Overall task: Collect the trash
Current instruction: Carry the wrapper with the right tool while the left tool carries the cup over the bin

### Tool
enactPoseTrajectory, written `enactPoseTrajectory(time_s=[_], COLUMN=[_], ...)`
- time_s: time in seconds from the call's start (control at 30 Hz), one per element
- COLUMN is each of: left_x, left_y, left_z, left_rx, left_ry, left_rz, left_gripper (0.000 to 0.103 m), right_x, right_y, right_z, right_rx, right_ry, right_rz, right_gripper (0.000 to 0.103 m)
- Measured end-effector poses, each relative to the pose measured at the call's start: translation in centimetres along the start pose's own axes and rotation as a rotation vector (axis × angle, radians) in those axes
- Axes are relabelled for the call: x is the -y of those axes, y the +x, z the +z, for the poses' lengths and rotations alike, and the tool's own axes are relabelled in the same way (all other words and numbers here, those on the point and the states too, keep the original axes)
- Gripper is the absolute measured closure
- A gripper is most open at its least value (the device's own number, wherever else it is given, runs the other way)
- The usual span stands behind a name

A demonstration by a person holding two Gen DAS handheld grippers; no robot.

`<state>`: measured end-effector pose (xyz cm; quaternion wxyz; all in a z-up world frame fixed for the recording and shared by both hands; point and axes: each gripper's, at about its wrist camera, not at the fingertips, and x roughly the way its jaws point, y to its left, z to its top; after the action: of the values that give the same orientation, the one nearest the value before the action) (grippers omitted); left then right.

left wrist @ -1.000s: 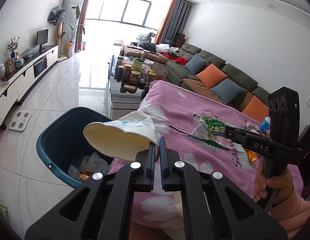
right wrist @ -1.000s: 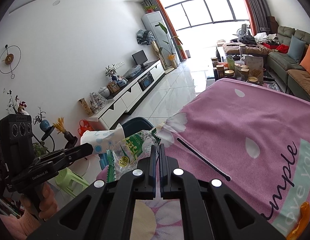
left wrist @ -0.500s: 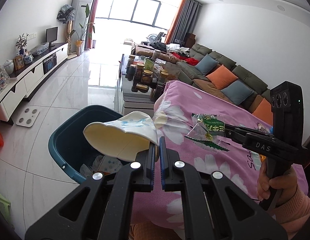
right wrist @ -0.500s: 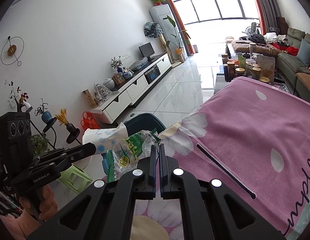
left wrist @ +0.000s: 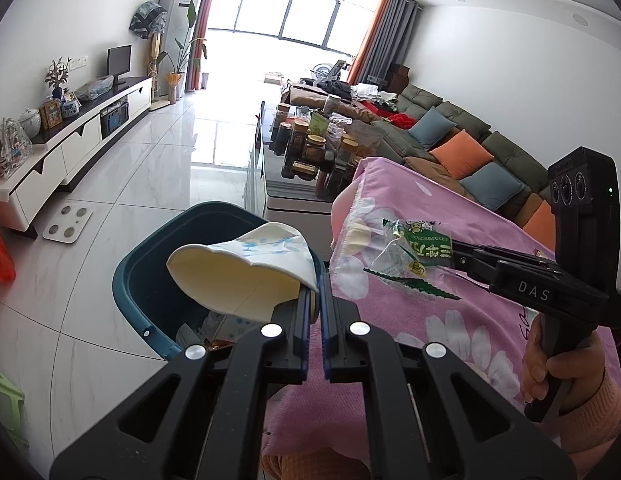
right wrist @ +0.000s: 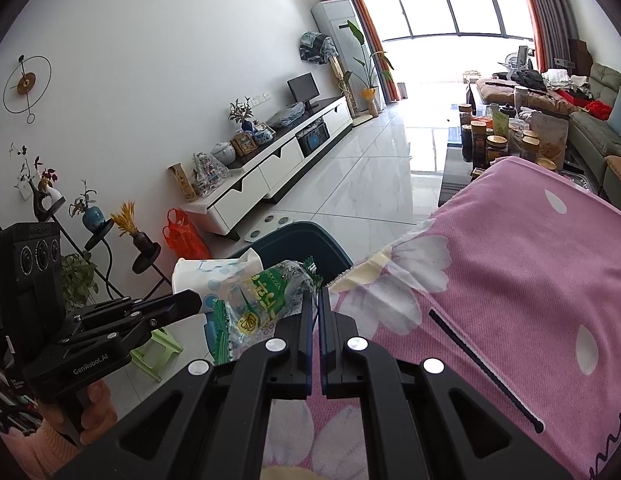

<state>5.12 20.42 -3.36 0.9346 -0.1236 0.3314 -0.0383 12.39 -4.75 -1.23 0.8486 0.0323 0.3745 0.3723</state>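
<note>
Both tongs moved binward: left point(left wrist: 315, 286) pinching cup point(left wrist: 238, 272), right point(right wrist: 315, 300) pinching wrapper point(right wrist: 262, 300).

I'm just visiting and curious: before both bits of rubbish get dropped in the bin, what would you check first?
1. Left gripper shut on the paper cup: ok.
2. Right gripper shut on the green wrapper: ok.
3. Cup over the open teal bin: ok, it hangs above the opening.
4. Wrapper over the bin: not ok, in the left wrist view it hangs above the pink blanket.
5. Bin has room: ok, trash lies low inside.
6. Grippers apart from each other: ok.
</note>
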Motion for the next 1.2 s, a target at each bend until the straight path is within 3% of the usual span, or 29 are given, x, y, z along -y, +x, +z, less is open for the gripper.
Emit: enactPoseTrajectory(time_s=[0.7, 1.2], left_x=[-2.0, -3.4], left_y=[2.5, 5.3], left_z=[0.1, 0.2], left_rx=[-0.029, -0.066], left_ry=[-0.043, -0.084], left_rz=[0.042, 0.072], left_gripper=[0.098, 0.098], right_x=[-2.4, -3.9], right_y=[3.5, 7.8], right_z=[1.4, 1.9], right_rx=[-0.058, -0.147], right_ry=[-0.060, -0.090], right_rz=[-0.018, -0.067], right_gripper=[0.101, 0.101])
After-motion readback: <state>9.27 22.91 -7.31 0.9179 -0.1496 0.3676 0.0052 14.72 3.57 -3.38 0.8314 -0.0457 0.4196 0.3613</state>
